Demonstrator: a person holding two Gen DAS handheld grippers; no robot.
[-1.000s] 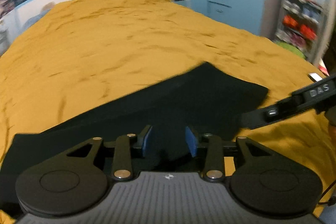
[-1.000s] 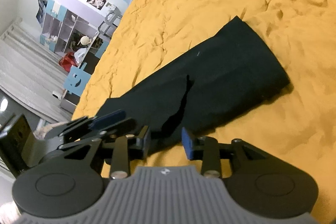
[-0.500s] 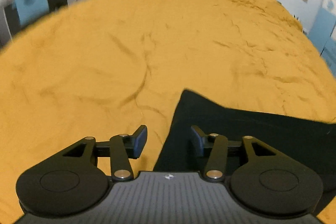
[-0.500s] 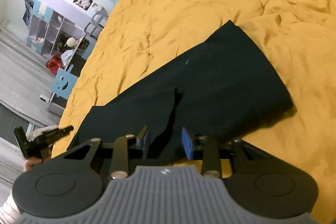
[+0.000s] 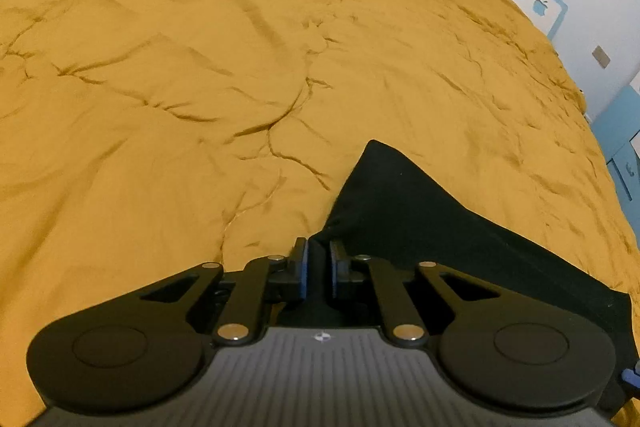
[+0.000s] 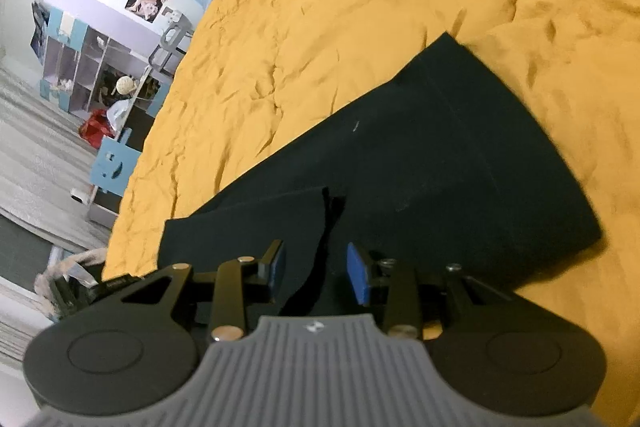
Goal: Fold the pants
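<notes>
Black pants (image 6: pixel 420 155) lie flat on the mustard bedspread (image 5: pixel 200 87), already doubled leg on leg by the look of it; one end near the left gripper (image 5: pixel 318 263), the broad far end out toward the middle of the bed; a slit or layer edge shows in the cloth just ahead of the right gripper (image 6: pixel 316 269).

Handling, my read: thin, soft, light fabric; no stiffness, it will drape and sag from any single pinch point; the layers can slide on each other, so a grip should catch every layer at a corner or hem, not mid-panel; nothing fragile; bedspread is wrinkled and soft, so pressing down to scoop an edge risks taking the sheet too.

Left gripper: jaws have just been closing and now stand narrow, pinched on a corner of the pants; cloth bunches up into a small peak between the pads (image 5: pixel 304 261); looks like a good hold, cannot tell how many layers are in it.

Right gripper: jaws partly open, hanging over the near edge of the pants by the slit; pads not pressing on anything; cloth lies beneath the gap, not gripped.

Best second hold, I'd say: the matching corner on the same end, so both lift together and the fold stays square.
</notes>
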